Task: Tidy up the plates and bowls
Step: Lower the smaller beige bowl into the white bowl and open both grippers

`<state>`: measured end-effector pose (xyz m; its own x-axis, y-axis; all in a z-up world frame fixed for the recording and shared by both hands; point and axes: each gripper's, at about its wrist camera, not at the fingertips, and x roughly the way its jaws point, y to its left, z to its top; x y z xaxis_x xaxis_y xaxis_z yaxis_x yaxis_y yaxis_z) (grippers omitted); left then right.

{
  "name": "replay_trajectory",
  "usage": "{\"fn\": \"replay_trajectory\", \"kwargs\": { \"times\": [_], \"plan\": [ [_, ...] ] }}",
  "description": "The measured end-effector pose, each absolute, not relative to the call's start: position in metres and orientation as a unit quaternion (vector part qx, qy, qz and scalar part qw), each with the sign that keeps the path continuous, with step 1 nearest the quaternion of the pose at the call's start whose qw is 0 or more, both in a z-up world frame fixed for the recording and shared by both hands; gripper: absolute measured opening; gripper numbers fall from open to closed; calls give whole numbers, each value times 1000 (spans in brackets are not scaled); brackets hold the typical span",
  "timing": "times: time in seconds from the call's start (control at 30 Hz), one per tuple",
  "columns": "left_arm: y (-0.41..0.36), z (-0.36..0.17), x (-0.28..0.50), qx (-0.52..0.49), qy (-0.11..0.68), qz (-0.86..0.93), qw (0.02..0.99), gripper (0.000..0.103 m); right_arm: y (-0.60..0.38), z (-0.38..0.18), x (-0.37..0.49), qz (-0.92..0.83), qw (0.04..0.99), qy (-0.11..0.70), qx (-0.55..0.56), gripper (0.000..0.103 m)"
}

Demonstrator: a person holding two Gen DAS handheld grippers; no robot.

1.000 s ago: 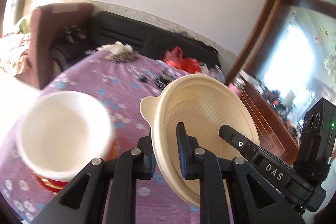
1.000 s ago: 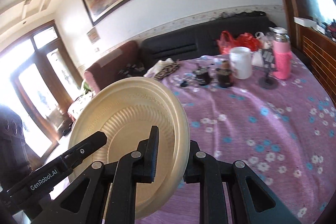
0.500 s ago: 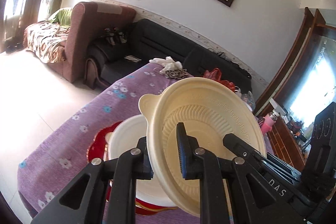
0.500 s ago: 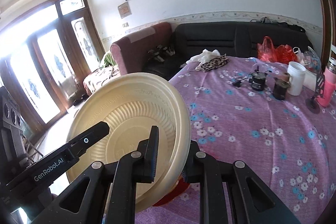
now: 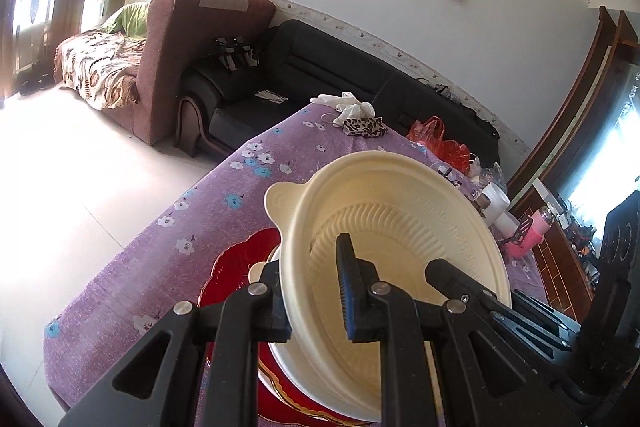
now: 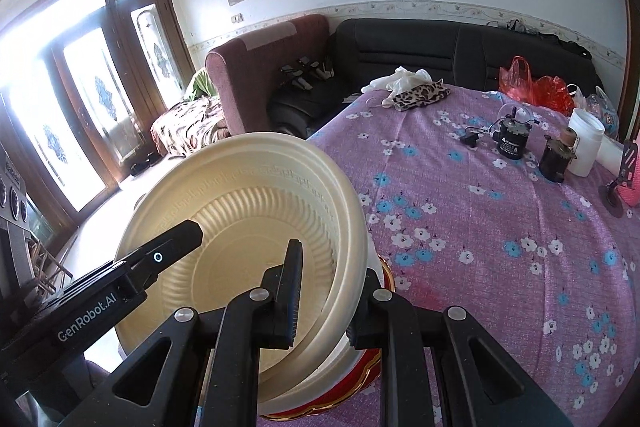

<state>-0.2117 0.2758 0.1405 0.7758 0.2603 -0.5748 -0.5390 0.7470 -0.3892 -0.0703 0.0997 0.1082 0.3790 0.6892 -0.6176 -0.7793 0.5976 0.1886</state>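
Near the table's edge, over a red plate [image 5: 232,263], a cream bowl [image 5: 404,223] is held tilted on its side by both grippers at once. In the left wrist view the left gripper [image 5: 316,291] is closed on the bowl's rim: one finger is pressed to the ribbed inside, the other to the outer wall, and the rim is pinched between them. A small tab handle is seen at the bowl's upper left edge. The other gripper's arm is seen entering the bowl from the right.

In the right wrist view the right gripper [image 6: 328,303] is likewise clamped on the cream bowl [image 6: 256,219], with one finger inside the ribbed hollow and one outside against the wall. The bowl's opening is turned toward the left of this view. The left tool, marked "GenRobot.AI", is seen reaching in from the lower left.

Beneath the tilted bowl a white bowl [image 6: 344,367] is partly seen, seated on the red plate [image 6: 380,359], whose gold-trimmed edge is visible. Whether the held bowl touches the white one cannot be told.

The purple flowered tablecloth [image 6: 500,227] is spread under everything. Farther back, well apart from the bowls, a white cup [image 6: 586,143], two dark jars [image 6: 512,139], a leopard-print cloth [image 6: 420,93] and a red bag [image 6: 536,87] are noted.
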Motion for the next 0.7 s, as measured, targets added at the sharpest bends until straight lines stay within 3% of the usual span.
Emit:
{"fn": "replay_trajectory", "kwargs": {
  "times": [0.3,0.37,0.43,0.47,0.7],
  "plan": [
    [281,133,-213,-290,251,226,896,19,105,98,-66,439,828,341,-71,20],
    [283,134,-215,-293,248,230,894,25,106,97,-66,438,830,338,-72,20],
    [285,134,-219,-299,242,234,893,42,106,97,-66,436,832,335,-73,21],
    [286,134,-220,-301,239,235,893,43,106,97,-66,436,832,336,-71,22],
    [293,134,-229,-314,230,239,890,43,104,96,-63,435,833,336,-62,40]
  ]
}}
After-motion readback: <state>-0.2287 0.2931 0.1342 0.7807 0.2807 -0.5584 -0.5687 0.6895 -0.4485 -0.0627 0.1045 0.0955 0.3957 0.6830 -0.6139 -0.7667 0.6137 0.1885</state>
